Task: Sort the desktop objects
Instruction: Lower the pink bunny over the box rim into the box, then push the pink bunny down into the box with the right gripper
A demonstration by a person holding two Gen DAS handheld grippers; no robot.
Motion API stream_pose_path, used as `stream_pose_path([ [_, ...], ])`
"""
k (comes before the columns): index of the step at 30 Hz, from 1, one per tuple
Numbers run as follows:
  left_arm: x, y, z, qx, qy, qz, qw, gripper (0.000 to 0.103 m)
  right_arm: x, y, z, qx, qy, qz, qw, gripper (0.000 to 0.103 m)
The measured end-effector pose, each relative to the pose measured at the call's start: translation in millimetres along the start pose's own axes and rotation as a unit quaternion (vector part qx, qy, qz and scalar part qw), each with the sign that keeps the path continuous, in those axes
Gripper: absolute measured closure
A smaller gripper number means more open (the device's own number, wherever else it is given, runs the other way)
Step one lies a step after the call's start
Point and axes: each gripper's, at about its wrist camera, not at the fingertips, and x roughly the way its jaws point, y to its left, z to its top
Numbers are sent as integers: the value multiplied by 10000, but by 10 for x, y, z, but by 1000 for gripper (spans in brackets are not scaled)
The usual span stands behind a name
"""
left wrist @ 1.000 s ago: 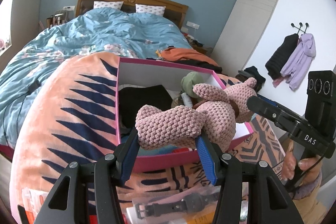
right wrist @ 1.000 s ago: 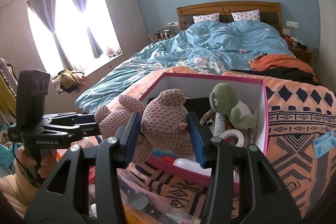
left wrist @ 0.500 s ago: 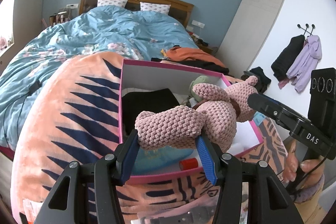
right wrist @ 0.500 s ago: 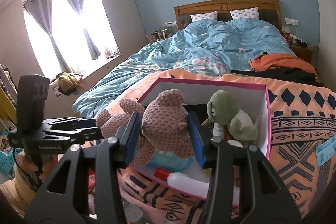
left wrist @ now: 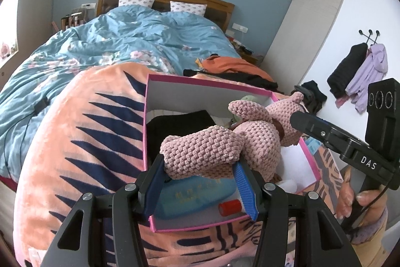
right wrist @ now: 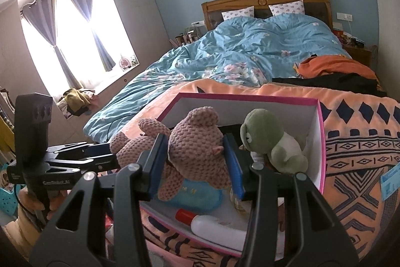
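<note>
Both tongs, left tongs (left wrist: 200,182) and right tongs (right wrist: 196,162), are clamping the pink crochet toy (left wrist: 225,147) over the pink box (left wrist: 175,81) (already crowded); uneven release risks it snagging or toppling the green plush (right wrist: 270,139).

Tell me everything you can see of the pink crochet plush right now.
The pink crochet plush is a chunky-knit soft toy with rounded ears and a dark collar. It hangs lengthwise above the open pink box. The left gripper clamps one limb, the right gripper its head. Nothing else visibly touches it.
</note>
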Motion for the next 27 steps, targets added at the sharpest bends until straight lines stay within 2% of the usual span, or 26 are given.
stream_pose_path([
  [27, 292, 100, 194, -162, 64, 301, 9994, 52, 455, -109, 254, -115, 333, -178, 9992, 54],
])
